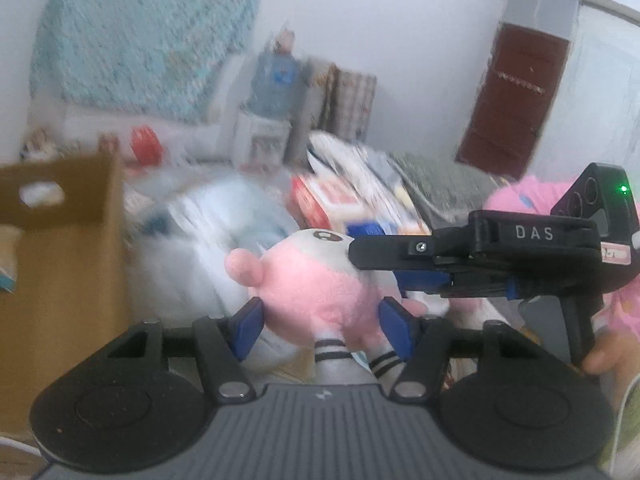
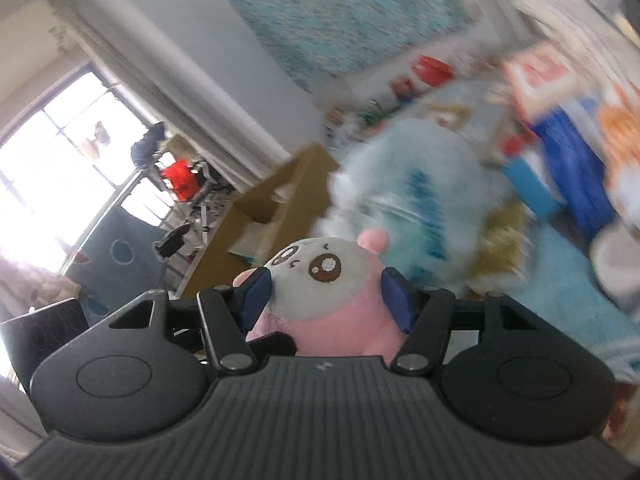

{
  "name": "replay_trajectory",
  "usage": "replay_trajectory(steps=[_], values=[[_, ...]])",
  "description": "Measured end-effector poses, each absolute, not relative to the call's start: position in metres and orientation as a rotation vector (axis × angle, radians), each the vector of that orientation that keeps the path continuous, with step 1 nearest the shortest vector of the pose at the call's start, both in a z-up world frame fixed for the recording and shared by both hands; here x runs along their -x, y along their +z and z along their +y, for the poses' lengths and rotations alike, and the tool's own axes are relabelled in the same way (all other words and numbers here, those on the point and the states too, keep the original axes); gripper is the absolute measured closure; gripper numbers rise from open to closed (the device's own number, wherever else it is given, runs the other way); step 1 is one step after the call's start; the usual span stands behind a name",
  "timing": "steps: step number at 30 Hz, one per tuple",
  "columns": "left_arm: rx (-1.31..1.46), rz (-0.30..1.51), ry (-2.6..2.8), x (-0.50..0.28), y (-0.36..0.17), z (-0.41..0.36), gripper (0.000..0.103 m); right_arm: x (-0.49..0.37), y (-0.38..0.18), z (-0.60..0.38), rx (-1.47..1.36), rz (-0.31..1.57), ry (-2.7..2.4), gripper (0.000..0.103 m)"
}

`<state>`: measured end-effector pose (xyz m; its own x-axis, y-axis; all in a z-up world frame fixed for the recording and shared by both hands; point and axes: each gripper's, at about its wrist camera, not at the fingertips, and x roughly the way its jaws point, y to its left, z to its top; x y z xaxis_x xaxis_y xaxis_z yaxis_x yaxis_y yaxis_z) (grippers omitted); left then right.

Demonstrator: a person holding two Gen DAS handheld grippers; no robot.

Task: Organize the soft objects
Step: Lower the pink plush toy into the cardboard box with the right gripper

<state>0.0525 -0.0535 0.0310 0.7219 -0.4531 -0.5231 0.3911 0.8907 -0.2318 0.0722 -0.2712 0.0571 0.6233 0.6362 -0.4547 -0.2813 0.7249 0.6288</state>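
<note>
Between the blue pads of the left gripper [image 1: 322, 322], seen from the left wrist, sits a small pink-and-white plush toy with striped legs [image 1: 316, 292]; both pads press its pink body, so the tongs are clamped on it. Right of the toy, the black right gripper [image 1: 374, 258] reaches in sideways and closes on the toy's white head. A hand [image 1: 604, 356] holds that gripper's handle low at the right. Left of the toy stands a brown cardboard box with a cut-out handle hole [image 1: 60, 240], and just behind the toy lies a fluffy pale blue plush [image 1: 200, 232].

From the right wrist, the right gripper [image 2: 326, 294] pinches the toy [image 2: 320, 304] at both sides of its face, the brown eyes facing up. The cardboard box [image 2: 260, 224] stands behind the toy to its left, the fluffy plush [image 2: 420, 200] behind to its right.
</note>
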Motion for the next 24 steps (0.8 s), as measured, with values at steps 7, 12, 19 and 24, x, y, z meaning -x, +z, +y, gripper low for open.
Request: replay_trajectory(steps=[7, 12, 19, 24], values=[[0.052, 0.518, -0.313, -0.064, 0.074, -0.001, 0.037, -0.116, 0.104, -0.201, -0.449, 0.672, 0.712, 0.041], [0.044, 0.544, -0.181, -0.105, 0.088, 0.045, 0.037, -0.186, 0.119, -0.137, -0.421, 0.745, 0.813, 0.041], [0.054, 0.684, -0.075, -0.184, 0.072, 0.097, 0.037, -0.278, 0.106, -0.054, -0.357, 0.911, 0.827, 0.041], [0.054, 0.784, -0.031, -0.231, 0.046, 0.126, 0.037, -0.320, 0.084, -0.003, -0.264, 1.005, 0.787, 0.041]])
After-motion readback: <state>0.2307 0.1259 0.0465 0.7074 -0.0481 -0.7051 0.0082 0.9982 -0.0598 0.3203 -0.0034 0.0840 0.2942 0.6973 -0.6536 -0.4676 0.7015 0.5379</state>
